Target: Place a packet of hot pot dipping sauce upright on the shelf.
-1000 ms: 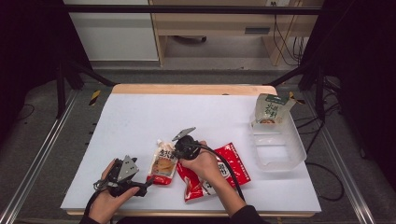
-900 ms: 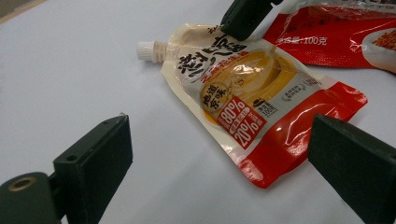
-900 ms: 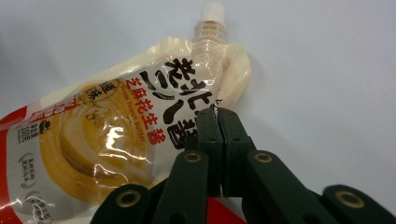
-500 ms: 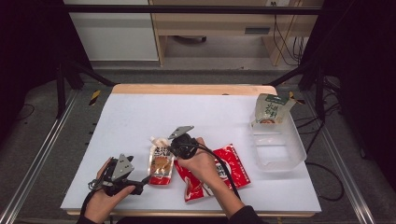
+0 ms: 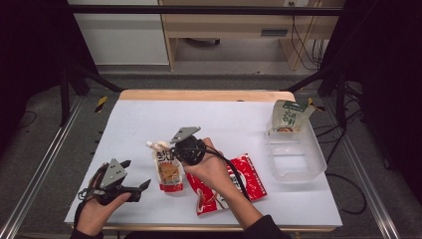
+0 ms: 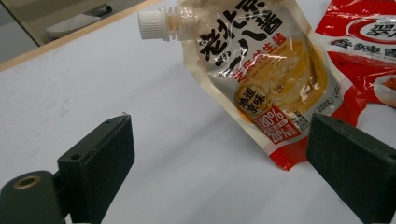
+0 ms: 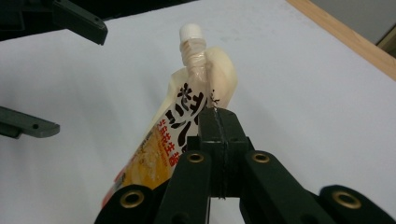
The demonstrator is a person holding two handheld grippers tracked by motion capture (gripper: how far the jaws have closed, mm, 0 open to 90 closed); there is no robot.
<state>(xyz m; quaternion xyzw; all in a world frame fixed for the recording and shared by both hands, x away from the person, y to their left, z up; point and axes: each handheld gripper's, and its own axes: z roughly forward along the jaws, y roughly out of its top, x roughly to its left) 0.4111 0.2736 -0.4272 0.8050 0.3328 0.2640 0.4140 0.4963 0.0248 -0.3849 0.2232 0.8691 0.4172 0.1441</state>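
White table (image 5: 229, 119) with a wooden far edge stands in a dim room, a cabinet and a desk behind it. Near the person's side lies a spouted sauce pouch (image 5: 167, 169), white cap pointing away, and just beside it on the right are red packets (image 5: 246, 174). A clear plastic tub (image 5: 298, 164) sits well apart at the right, a green-labelled bag (image 5: 288, 115) leaning at its far end.

Right claw (image 7: 217, 122) is clamped shut on the pouch's upper edge just below the cap, biting film only at a thin corner. Left claw (image 6: 219, 158) hangs wide open and empty, aimed at the pouch's lower end, which sits between its jaws in the left gripper view.

Risks from here, as I judge them: the narrow pinch near the spout may slip, since the sauce's weight hangs below it, and the pouch would drop back or swing. A quick lift could drag the red packets lying alongside it. If the left claw closes on the bulging middle, it may squeeze the contents toward the cap.
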